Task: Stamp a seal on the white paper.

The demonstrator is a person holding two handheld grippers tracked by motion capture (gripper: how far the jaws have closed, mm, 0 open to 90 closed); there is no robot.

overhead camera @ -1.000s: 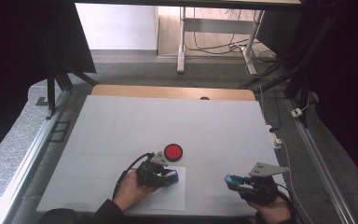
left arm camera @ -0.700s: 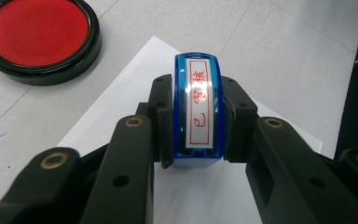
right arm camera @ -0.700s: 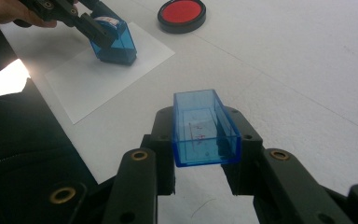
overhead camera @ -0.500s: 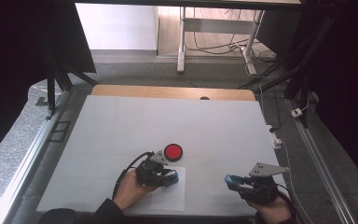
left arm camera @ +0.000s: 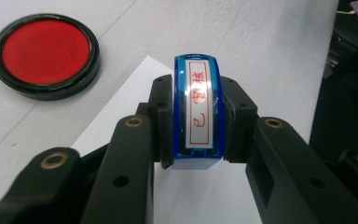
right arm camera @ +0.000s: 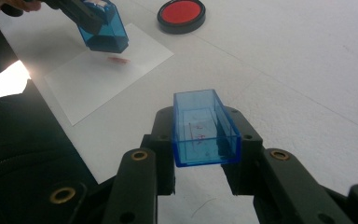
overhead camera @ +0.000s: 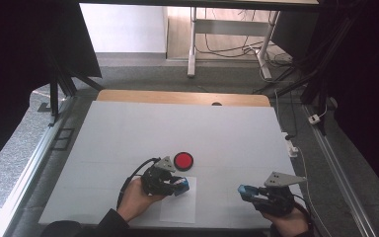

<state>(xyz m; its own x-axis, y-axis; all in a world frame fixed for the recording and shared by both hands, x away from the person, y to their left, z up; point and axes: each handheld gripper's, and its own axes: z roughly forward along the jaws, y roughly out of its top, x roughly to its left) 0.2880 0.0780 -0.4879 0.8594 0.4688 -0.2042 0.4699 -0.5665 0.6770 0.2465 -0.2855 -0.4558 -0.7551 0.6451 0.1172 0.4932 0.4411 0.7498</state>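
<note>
Two grippers are being held at the near table edge. A blue stamp [left arm camera: 196, 116] is being clamped between the closed jaws of the left gripper [overhead camera: 170, 181], raised just above a white paper sheet [right arm camera: 98, 74]. A faint red mark [right arm camera: 117, 59] is being shown on the sheet beneath it, so one print appears made. The stamp's empty blue cap [right arm camera: 204, 128] is being pinched by the right gripper [overhead camera: 256, 193], well apart. Recapping seems left. Farther off, a red ink pad [overhead camera: 183, 160] is being left open just beyond the sheet.

Black fingers [left arm camera: 135, 154], brass-ringed screw holes
</note>
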